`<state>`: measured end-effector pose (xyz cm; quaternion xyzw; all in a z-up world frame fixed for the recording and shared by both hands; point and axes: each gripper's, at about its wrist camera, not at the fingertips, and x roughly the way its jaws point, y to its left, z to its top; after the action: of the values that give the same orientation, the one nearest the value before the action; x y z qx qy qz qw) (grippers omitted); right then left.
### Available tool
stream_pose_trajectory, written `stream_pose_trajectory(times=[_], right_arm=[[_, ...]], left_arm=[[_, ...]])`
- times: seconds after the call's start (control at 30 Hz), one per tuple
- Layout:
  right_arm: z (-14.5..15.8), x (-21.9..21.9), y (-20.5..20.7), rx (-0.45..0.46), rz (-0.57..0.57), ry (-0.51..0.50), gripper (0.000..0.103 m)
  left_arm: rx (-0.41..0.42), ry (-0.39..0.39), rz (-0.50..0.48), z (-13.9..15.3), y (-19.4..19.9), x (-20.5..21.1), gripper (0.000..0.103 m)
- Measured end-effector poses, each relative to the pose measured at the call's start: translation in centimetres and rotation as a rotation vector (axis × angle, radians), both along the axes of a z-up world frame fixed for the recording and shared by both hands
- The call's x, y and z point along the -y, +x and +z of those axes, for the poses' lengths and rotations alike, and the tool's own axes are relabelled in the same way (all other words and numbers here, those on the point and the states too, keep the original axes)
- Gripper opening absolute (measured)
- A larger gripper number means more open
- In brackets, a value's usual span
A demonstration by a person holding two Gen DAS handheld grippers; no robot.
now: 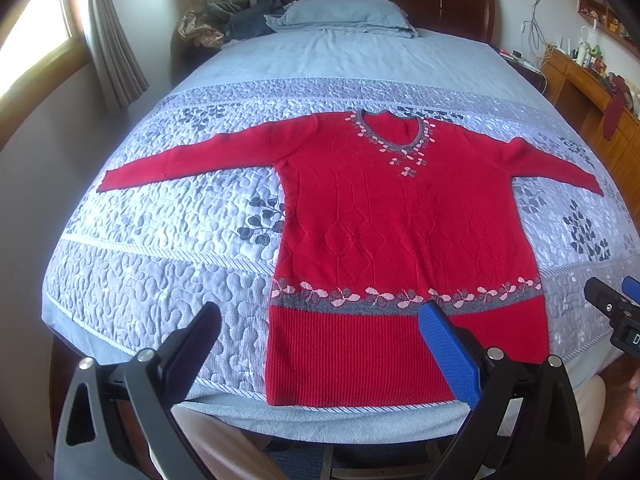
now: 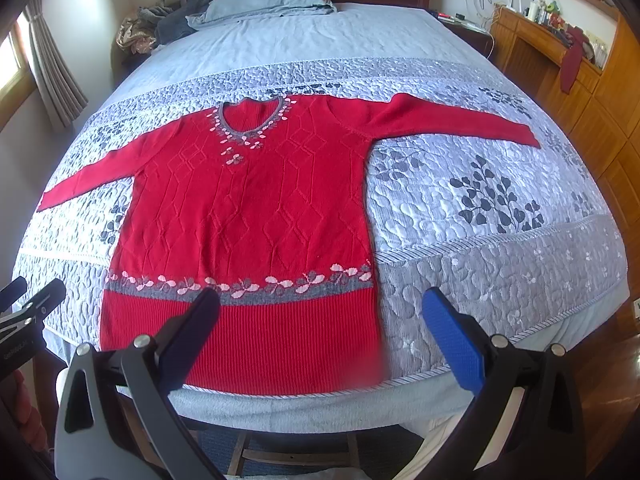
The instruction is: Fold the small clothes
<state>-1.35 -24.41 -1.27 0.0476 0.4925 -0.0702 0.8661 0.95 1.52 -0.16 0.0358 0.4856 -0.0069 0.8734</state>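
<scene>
The left gripper (image 1: 320, 344) is seen at the bottom of the left wrist view with its jaws spread wide and nothing between them; its dark finger stands over bare quilt and its blue finger (image 1: 448, 354) over the ribbed hem. The right gripper (image 2: 322, 328) is likewise held wide apart and empty, its dark finger over the hem and its blue finger (image 2: 454, 342) over quilt. Neither gripper is touching the fabric. The lower parts of both tools are cut off by the frame edge, and the hands holding them are shown only as slivers at the image borders.

The red sweater (image 1: 400, 216) is laid flat, front up, on the quilt (image 1: 160, 280) at the near end of the bed, hem toward the grippers, neckline away, both sleeves spread outward. The hem lies just beyond the fingertips, along the near edge of the quilt.

In the left wrist view the right sleeve cuff runs close to the frame edge; it is shown fully in the right wrist view. A wooden cabinet (image 2: 600, 128) is shown more fully in the right wrist view. A pillow (image 1: 344, 14) lies against the headboard, with a heap of cloth beside it that cannot be identified.
</scene>
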Motion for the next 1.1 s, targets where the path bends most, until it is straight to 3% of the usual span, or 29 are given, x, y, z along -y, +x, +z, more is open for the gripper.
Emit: stream_pose_trajectory(times=[1.1], right_arm=[[-0.76,0.24,0.94,-0.015,0.002,0.0,0.1]], left_arm=[[-0.012,0.011,0.001,-0.54,0.94,0.14,0.099]])
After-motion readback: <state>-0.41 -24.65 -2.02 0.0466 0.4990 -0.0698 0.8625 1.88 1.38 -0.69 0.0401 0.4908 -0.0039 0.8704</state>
